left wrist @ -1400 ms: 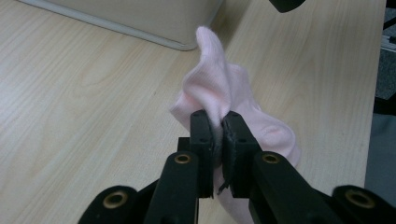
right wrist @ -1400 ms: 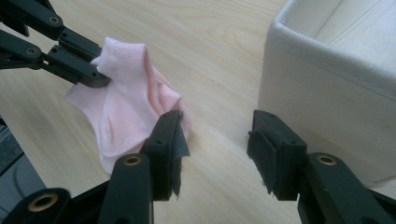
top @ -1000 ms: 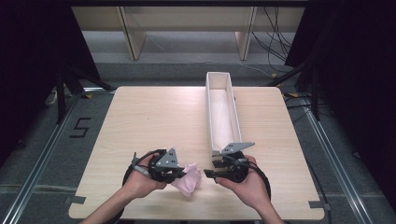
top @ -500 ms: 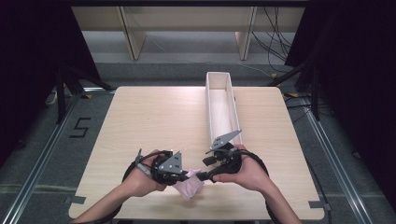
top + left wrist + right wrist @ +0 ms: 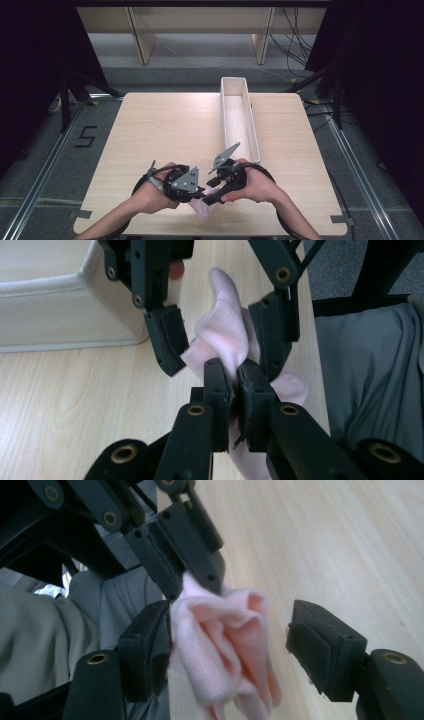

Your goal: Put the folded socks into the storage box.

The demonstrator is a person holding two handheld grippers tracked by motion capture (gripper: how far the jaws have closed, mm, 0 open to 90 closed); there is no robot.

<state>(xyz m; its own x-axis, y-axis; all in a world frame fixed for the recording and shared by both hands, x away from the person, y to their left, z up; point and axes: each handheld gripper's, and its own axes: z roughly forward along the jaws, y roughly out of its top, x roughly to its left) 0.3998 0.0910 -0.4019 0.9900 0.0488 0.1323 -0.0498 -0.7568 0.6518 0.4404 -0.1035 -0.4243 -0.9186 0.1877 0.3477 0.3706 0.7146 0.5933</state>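
Note:
A small pink knitted cloth (image 5: 206, 209) hangs near the table's front edge, and my left gripper (image 5: 201, 192) is shut on it. In the left gripper view its jaws (image 5: 231, 377) pinch a fold of the cloth (image 5: 225, 327). My right gripper (image 5: 210, 191) faces the left one from the right; its jaws have just been opening. In the right gripper view they (image 5: 235, 640) stand wide apart around the bunched cloth (image 5: 215, 630), with the left pad against it and the right pad well clear. The left gripper's tips (image 5: 195, 577) hold the cloth from above there.
A long white tray (image 5: 223, 115) lies lengthwise on the wooden table (image 5: 165, 130), just behind the right hand; its corner (image 5: 60, 305) appears in the left gripper view. A person's grey-clad lap is past the table's front edge.
My right gripper has moved left to the cloth, and its jaws now straddle it. The left gripper has kept its place and its grip.

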